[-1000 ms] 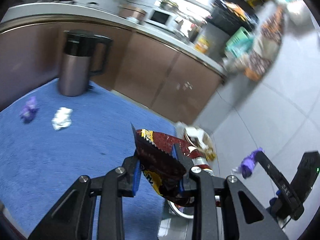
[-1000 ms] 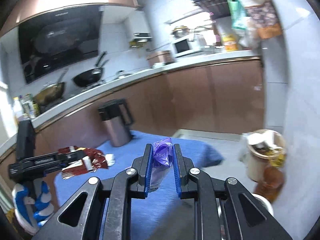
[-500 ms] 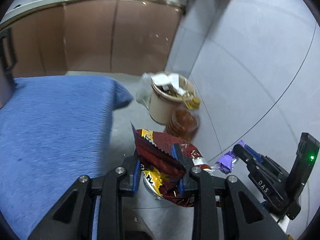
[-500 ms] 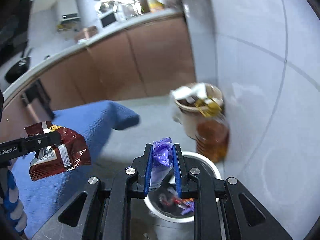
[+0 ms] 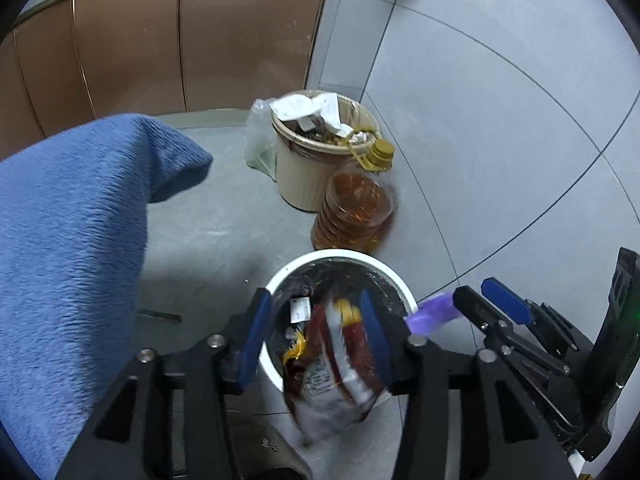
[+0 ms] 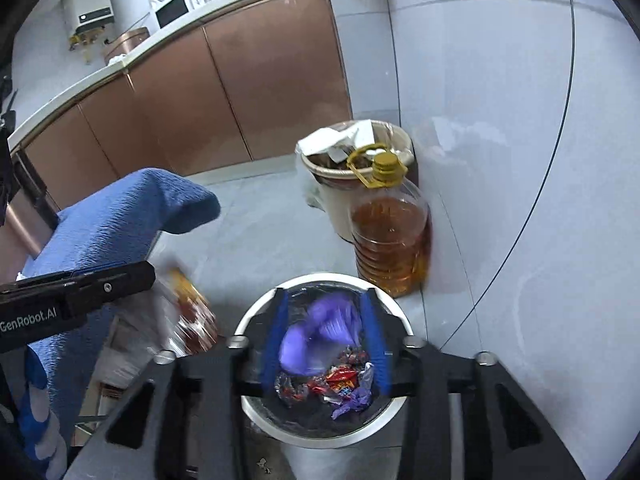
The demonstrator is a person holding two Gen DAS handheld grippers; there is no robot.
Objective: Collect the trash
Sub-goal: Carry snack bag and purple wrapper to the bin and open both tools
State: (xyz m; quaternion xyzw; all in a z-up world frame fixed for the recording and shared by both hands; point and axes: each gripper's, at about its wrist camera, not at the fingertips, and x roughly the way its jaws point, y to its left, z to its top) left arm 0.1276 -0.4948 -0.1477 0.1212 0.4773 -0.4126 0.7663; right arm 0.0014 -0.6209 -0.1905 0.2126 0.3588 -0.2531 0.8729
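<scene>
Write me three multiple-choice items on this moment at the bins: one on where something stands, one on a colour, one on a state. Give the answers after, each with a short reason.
1. Where does the oil bottle stand?
A. On the blue cloth
B. On the floor, between the beige bin and the white bin
C. Inside the white bin

2. What colour is the wrapper between the right gripper pads?
A. Purple
B. Green
C. Yellow

3. How does the left gripper stand to the red snack bag?
A. Clamped shut on it
B. Jaws opening, the blurred bag loose between them over the white bin
C. Nowhere near it

Answers:
1. B: both views show it on the floor by the beige bin, just behind the white bin's rim.
2. A: it shows purple in both views.
3. B: there is a gap between the blue pads and the bag, which is smeared by motion.
</scene>
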